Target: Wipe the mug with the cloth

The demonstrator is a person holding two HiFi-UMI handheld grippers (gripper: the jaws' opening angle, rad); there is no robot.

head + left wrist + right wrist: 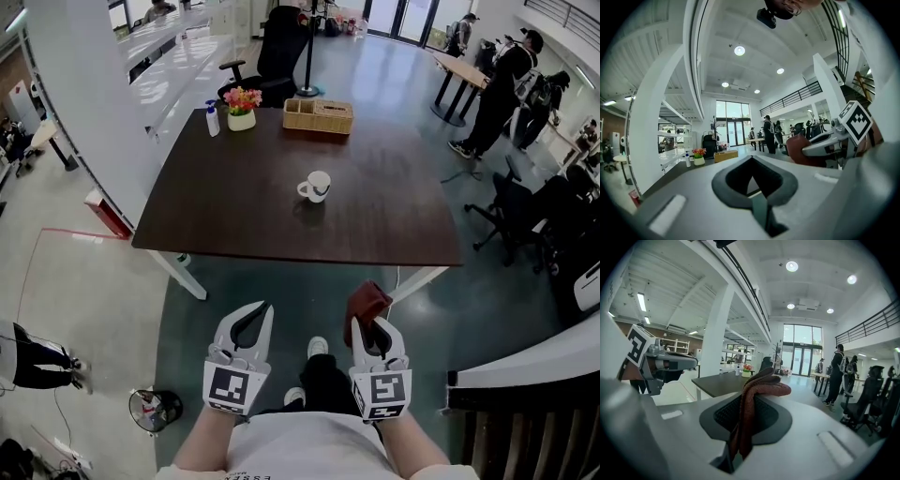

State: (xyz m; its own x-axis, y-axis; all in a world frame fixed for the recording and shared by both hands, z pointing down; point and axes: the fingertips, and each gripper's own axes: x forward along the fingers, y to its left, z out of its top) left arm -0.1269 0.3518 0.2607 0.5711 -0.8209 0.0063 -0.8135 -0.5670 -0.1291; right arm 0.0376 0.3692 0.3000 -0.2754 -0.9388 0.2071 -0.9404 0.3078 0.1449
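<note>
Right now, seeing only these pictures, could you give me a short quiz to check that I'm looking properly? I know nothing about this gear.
1. True or false: the mug lies tipped on its side on the table.
2. What does the right gripper hold?
A. a sponge
B. a reddish-brown cloth
C. nothing
3. Fill the gap: the left gripper has its jaws ___, with nothing between them.

Key
1. False: it stands upright, near the middle of the table.
2. B: the jaws are closed on it.
3. shut
</note>
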